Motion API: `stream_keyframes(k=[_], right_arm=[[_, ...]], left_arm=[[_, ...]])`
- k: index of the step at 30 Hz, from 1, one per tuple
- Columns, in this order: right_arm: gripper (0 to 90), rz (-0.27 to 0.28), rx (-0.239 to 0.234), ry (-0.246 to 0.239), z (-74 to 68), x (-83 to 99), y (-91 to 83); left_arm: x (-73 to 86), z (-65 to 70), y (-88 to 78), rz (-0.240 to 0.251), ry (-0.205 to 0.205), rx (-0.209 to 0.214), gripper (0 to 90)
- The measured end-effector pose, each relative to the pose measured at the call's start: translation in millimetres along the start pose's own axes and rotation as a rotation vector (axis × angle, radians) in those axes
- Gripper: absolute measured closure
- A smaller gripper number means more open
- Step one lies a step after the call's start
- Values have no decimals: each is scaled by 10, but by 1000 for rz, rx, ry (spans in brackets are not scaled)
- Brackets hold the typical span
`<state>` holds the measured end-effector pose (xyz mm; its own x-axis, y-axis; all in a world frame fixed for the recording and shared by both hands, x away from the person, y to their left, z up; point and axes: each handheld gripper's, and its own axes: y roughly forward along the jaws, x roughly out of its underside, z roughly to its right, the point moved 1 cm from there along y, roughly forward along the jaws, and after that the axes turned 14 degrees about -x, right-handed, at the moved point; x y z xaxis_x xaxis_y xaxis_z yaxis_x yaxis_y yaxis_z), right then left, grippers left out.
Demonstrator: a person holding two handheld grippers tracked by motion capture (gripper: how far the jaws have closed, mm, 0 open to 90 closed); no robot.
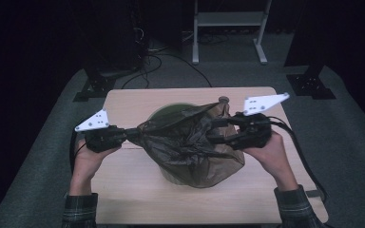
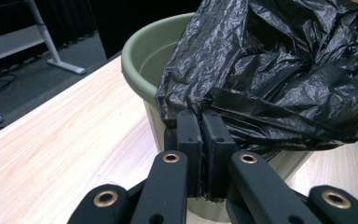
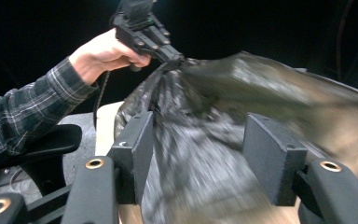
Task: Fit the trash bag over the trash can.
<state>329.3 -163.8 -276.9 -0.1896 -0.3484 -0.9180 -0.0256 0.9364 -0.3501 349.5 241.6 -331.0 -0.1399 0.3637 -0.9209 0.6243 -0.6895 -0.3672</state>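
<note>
The bag [image 1: 190,142], a thin black film, lies crumpled over the mouth of the green bin [image 2: 142,58] in the middle of the worktop [image 1: 123,190]. It looks light, limp and slippery, so it should crease and slide rather than hold any shape; the hem near the bin's rim is the sensible place to pinch it. The left tongs [image 2: 200,123] are clamped on a fold of bag at the bin's left side, hand low and level beside the bin. The right tongs [image 3: 198,140] stand apart with film between the 2 jaws but no pad pressing on it, so they grip nothing; that hand sits at the bin's right side, pointing inward across the bag.
</note>
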Motion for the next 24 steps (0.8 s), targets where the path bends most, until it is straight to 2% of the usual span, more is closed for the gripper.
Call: stream_keyframes(k=[3,4,5,6,7,10,12,16,21,22,23,24], right_arm=[[387,-58,-29,11,32,-19,215],[392,-80,-38,13,40,-15,289],[392,-80,-38,13,40,-15,289],[417,-113,-40,20,49,-7,368],[584,-168,-19,13,63,21,456],[838,-211,-14,8,78,52,485],[894,-227,1,1,71,69,465],[900,-225,72,6,100,120,309],[900,-160,164,31,161,243,26],[900,-150,172,38,177,266,-5],[899,-127,157,46,201,298,-38],[861,-118,159,40,207,305,-46]], left_arm=[[-11,18,10,1,6,5,868],[-12,19,11,0,7,6,868],[-12,19,11,0,7,6,868],[-12,18,11,2,6,6,868],[-10,16,10,2,5,7,868],[-6,12,3,-1,6,3,869],[-4,3,-6,0,6,-4,870],[5,-25,-33,3,3,-24,874],[7,-35,-23,11,8,-50,883],[9,-35,-7,8,7,-47,883],[9,-32,7,6,11,-47,883],[9,-29,19,0,18,-51,882]])
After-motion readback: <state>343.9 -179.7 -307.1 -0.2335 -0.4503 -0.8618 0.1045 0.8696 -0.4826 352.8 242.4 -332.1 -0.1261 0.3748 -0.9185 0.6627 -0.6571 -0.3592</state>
